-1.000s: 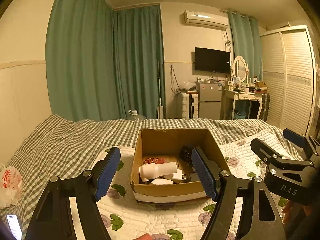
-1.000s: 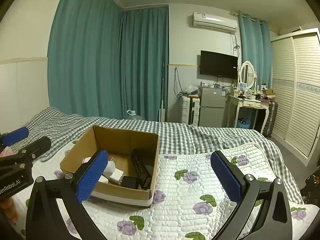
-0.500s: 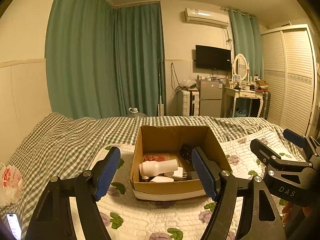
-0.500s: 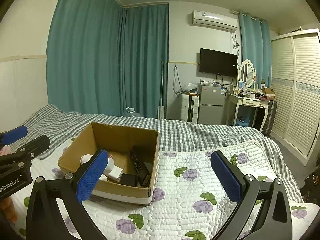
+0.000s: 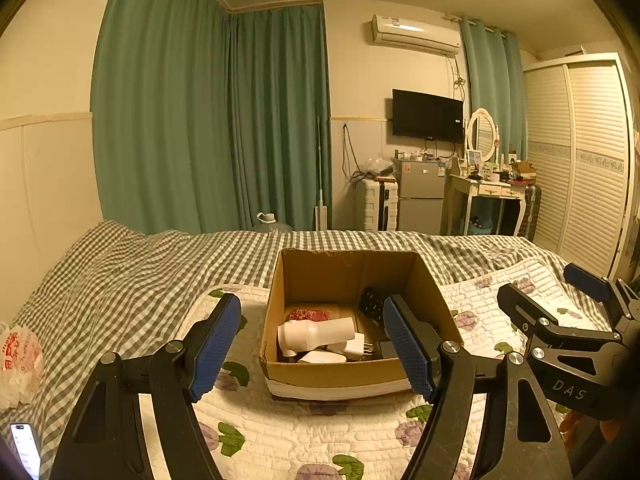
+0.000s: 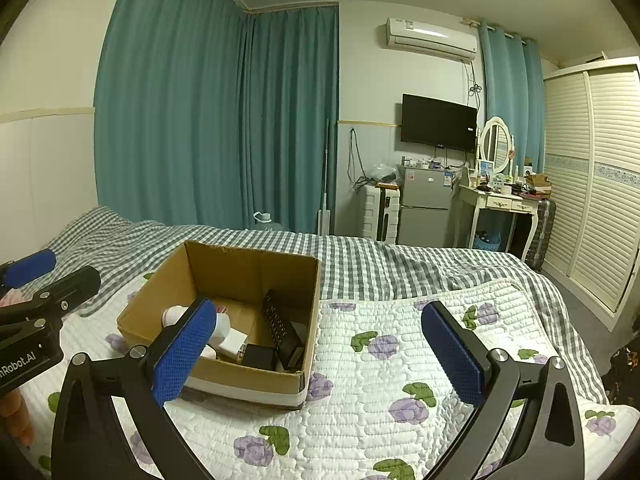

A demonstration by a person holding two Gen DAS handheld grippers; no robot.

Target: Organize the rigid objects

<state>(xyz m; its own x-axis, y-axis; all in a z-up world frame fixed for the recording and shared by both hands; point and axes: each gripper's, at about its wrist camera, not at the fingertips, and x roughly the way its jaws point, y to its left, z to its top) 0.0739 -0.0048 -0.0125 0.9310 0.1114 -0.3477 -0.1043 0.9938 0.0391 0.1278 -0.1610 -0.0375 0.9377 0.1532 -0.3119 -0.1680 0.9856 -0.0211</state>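
Note:
An open cardboard box (image 5: 344,376) sits on the floral quilt; it also shows in the right wrist view (image 6: 224,268). Inside lie a white bottle (image 5: 316,332), a white plug adapter (image 5: 352,346), a black remote (image 6: 276,324), a small black block (image 6: 259,357) and a red-patterned packet (image 5: 308,314). My left gripper (image 5: 312,344) is open and empty, held in front of the box. My right gripper (image 6: 318,354) is open and empty, to the right of the box; its body shows in the left wrist view (image 5: 560,332).
A checked blanket (image 5: 120,276) covers the far side of the bed. A plastic bag (image 5: 18,360) and a phone (image 5: 24,446) lie at the left edge. A fridge (image 6: 424,204), suitcase, dressing table (image 6: 496,204) and wardrobe (image 6: 596,184) stand beyond the bed.
Both views have risen and tilted slightly, so the box sits lower in the frames. Both grippers stay open and empty.

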